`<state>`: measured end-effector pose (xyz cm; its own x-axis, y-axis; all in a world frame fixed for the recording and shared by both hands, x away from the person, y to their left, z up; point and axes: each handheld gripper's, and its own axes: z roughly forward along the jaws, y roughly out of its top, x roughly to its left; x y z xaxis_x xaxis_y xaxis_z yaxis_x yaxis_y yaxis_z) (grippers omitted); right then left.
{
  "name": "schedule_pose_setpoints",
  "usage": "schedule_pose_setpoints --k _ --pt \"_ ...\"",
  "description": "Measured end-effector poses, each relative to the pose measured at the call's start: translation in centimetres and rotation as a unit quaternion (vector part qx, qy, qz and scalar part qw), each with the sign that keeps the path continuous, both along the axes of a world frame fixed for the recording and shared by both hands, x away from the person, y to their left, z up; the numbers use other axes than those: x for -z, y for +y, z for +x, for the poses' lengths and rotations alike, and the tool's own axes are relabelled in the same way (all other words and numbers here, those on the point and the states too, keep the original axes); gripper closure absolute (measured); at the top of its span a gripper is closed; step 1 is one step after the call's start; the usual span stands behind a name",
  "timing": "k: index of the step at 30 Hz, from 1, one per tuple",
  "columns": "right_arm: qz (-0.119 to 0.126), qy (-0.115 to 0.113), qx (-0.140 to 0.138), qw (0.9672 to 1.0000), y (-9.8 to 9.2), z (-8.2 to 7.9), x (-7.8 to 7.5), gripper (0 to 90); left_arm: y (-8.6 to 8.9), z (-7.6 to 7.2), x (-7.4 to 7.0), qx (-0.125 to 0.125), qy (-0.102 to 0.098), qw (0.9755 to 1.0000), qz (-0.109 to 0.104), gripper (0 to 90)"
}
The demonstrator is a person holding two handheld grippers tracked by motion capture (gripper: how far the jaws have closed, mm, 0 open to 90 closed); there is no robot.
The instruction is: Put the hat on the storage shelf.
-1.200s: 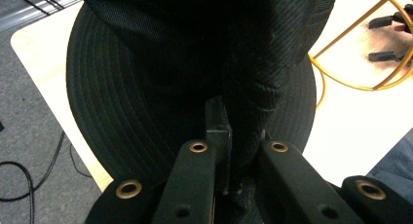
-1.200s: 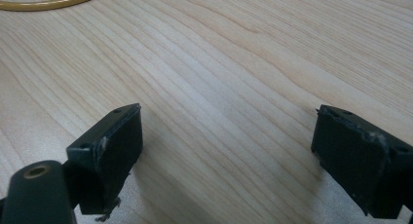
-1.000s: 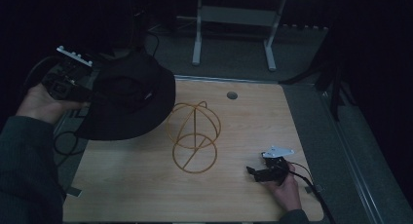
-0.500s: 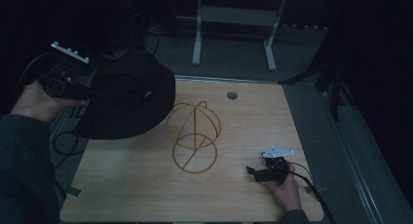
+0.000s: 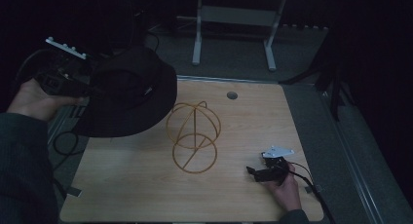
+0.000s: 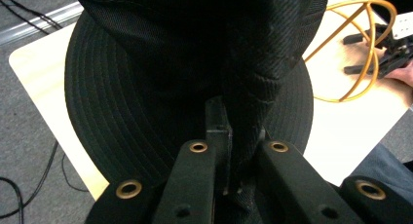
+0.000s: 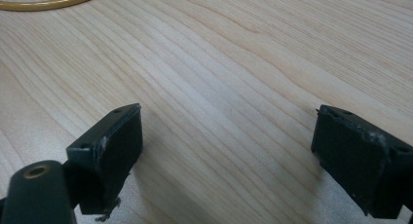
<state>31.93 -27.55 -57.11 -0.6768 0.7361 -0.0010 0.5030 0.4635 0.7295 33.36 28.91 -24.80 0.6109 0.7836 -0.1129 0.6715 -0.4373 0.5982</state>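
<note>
Step in hand: carrying the black hat (image 5: 127,95) toward the yellow wire stand (image 5: 194,136), judged from the hat held aloft beside it.
Left tool (image 5: 73,85): pinched on a fold of the hat's fabric, jaws pressed close around it in the left gripper view (image 6: 238,151); held off the table's left edge, above table height.
Hat position: hanging over the table's far-left corner, brim near the stand's top loops but apart from them; not yet seated.
Stand position: upright near the middle of the table (image 5: 146,195), ring base flat on the wood.
Right tool (image 5: 260,171): spread wide, nothing between the jaws, resting low on the table near the near-right corner, well apart from the stand; pads (image 7: 109,146) just above bare wood.
Next move, as a judgement: hat carried rightward until the crown sits over the stand's dome, opening down, then lowered and released; possibly steadied by the right tool at the base ring.
Count: one hat, one stand, two tools, one grommet hole (image 5: 232,95) near the far edge.
</note>
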Motion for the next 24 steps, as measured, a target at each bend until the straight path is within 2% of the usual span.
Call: schedule_pose_setpoints --k 11,24 --pt "0.000 0.000 0.000 1.0000 0.0 0.0 0.0 11.3 -0.6 0.0 -0.8 0.008 -0.006 0.9998 -0.014 88.4" --pt "0.000 -0.001 0.001 1.0000 0.0 0.0 0.0 11.3 -1.9 -0.3 -1.9 0.036 -0.013 0.9988 -0.031 88.5"
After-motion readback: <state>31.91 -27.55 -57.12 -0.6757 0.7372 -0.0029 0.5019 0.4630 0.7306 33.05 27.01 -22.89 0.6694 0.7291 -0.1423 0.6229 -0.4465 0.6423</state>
